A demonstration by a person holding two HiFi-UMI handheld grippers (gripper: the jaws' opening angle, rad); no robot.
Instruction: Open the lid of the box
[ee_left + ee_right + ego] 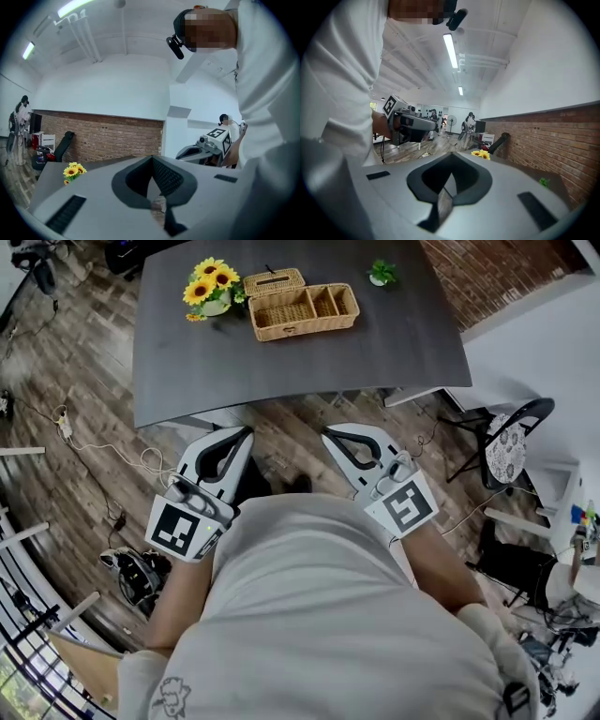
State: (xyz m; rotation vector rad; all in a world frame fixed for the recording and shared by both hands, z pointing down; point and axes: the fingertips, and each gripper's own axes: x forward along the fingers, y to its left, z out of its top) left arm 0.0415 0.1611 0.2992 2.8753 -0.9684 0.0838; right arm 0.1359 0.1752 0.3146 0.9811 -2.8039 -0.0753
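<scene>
Currently both tongs hang empty near the waist: left gripper [246,433] and right gripper [328,435] each have jaws pressed together. The wicker box [303,310] sits across the table [281,371], beside the sunflowers [210,285] and well apart from both grippers. Judged light, with a stiff but brittle weave. The lid [274,282] seems already raised at the rear, so pinch its free edge gently.

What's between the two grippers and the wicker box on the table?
Head view: only bare dark grey tabletop lies between the woven wicker box and the left gripper and right gripper, plus wood floor before the table's edge.
</scene>
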